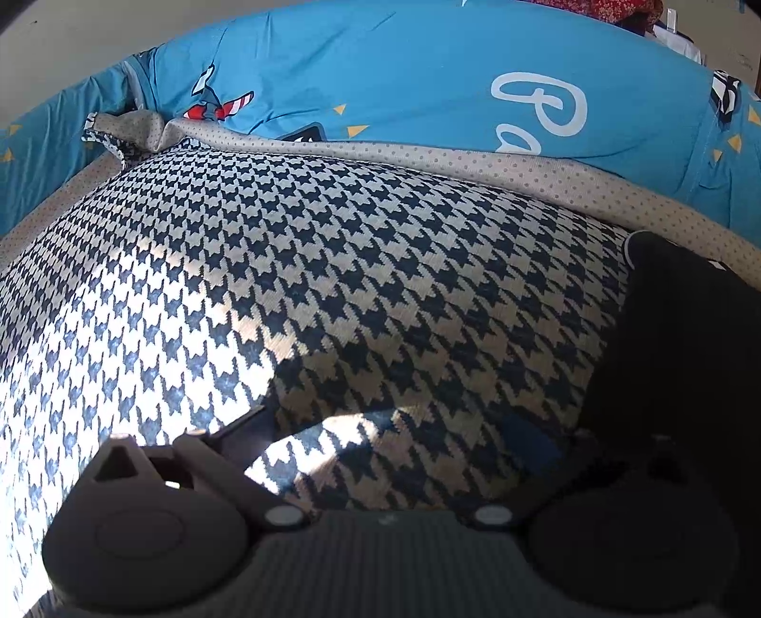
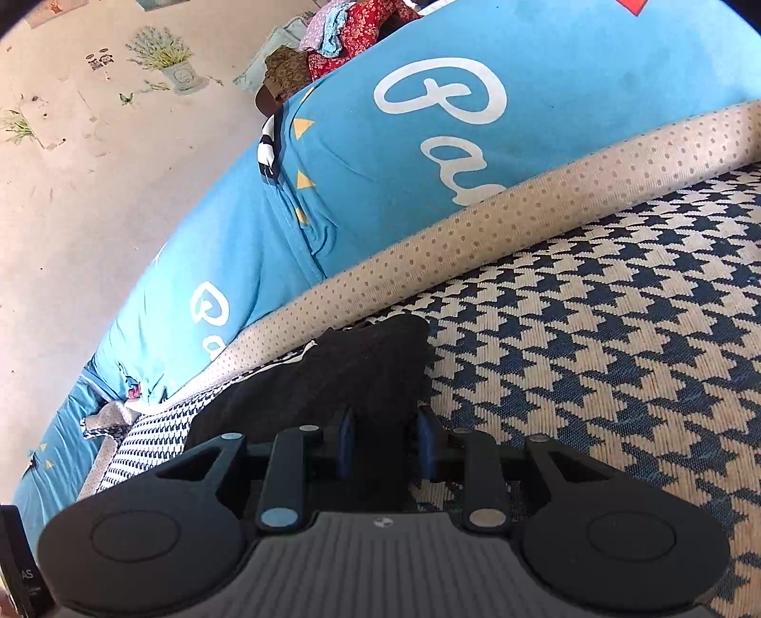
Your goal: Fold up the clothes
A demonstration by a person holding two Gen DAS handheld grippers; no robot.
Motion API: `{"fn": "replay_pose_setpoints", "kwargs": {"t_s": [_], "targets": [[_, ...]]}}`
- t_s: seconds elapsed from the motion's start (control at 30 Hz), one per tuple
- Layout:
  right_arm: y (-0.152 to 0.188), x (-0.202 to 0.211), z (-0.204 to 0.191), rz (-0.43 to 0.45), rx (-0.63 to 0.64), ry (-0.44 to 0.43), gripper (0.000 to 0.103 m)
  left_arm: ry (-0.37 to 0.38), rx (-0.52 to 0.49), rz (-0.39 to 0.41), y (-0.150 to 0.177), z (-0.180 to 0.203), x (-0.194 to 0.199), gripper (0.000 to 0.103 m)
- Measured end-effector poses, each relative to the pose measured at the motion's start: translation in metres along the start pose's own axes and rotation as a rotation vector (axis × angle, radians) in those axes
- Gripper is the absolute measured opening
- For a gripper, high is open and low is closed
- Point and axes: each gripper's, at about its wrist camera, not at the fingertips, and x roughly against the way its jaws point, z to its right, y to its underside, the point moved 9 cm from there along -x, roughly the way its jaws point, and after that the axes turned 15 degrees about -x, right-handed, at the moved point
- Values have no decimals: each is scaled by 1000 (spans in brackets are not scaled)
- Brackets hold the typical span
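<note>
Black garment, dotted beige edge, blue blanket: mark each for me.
Black garment (image 2: 333, 371), right wrist view, middle of the cloth.
Dotted beige edge (image 2: 475, 228), right wrist view, mid-band.
Blue blanket (image 1: 404, 71), left wrist view, plain area.

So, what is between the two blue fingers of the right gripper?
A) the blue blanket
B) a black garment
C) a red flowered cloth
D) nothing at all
B: in the right wrist view the black garment runs back between the blue fingers of the right gripper, lying on the houndstooth cover.

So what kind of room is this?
Probably a bedroom at home: a blue cartoon-print quilt is bunched along the wall, a houndstooth mat covers the surface, and loose clothes are piled at the end.
</note>
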Motion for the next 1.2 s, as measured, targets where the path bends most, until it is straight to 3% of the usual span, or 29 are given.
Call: {"fn": "replay_pose_setpoints", "kwargs": {"t_s": [0.53, 0.6, 0.63, 0.73, 1.0, 1.2], "targets": [[-3, -30, -9, -31, -6, -97, 28, -6, 1, 3, 1, 0, 0, 103], [-2, -32, -10, -28, -4, -97, 24, -9, 2, 2, 0, 0, 0, 103], [-1, -33, -10, -26, -6, -89, 16, -11, 3, 1, 0, 0, 0, 103], [0, -32, -11, -11, -17, -66, 12, -17, 5, -4, -1, 1, 1, 103], [-6, -2, -25, 111, 46, 42, 10, 8, -28, -14, 0, 10, 11, 103], [-20, 28, -14, 203, 74, 138, 10, 47, -81, 1, 3, 27, 24, 103]]}}
